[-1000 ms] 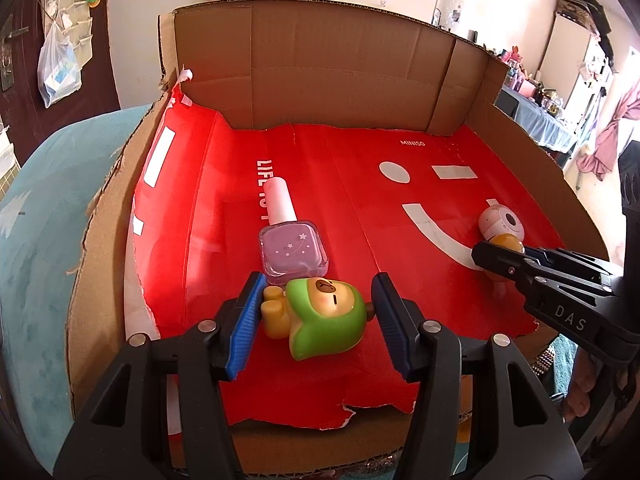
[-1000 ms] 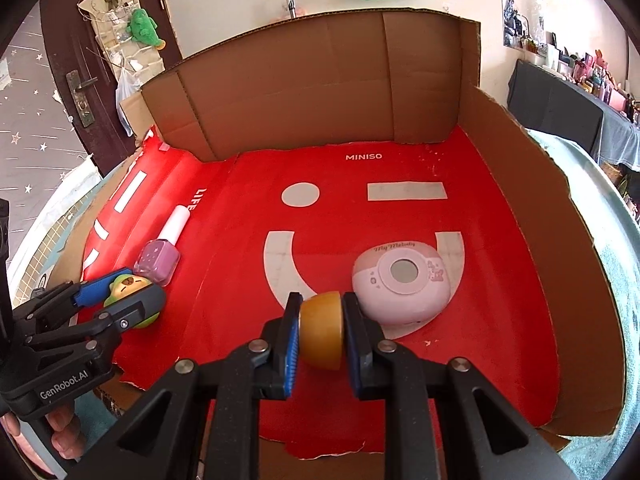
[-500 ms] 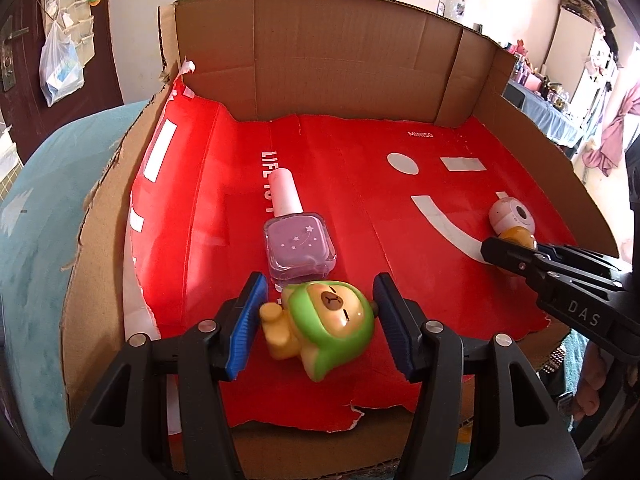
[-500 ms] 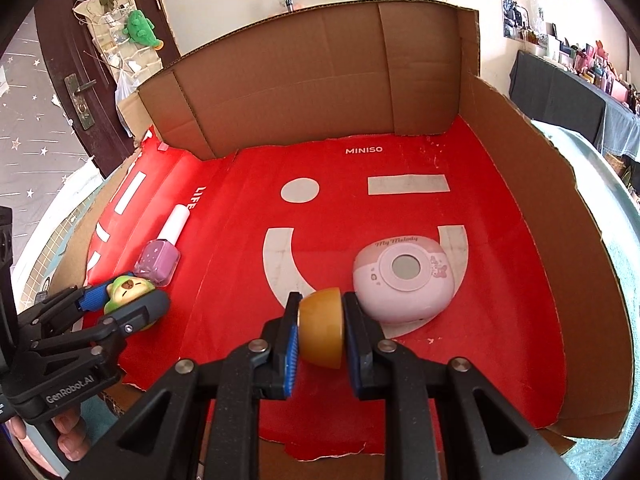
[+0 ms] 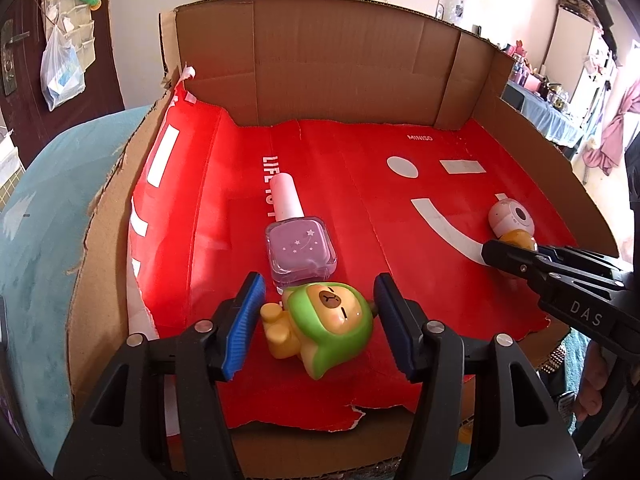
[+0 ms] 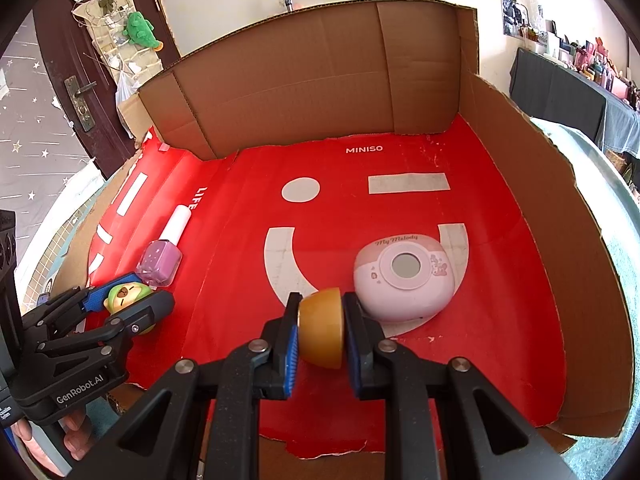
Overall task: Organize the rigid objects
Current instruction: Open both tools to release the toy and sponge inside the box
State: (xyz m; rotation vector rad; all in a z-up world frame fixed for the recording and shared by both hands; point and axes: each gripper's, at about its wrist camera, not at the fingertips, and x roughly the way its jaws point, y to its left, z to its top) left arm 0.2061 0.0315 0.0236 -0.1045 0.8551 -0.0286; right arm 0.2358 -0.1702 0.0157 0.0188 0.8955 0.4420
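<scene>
Lived-in home: door organizer (image 6: pixel 116 40), hanging clothes (image 5: pixel 614 136).

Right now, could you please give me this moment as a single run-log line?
left gripper: open around bear toy | right gripper: shut on orange piece | nail polish bottle: lying flat

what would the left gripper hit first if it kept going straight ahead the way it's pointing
The left gripper already straddles the green-hooded bear figurine, so it would push that first. Right behind it, seemingly touching, lies the purple nail polish bottle.
</scene>
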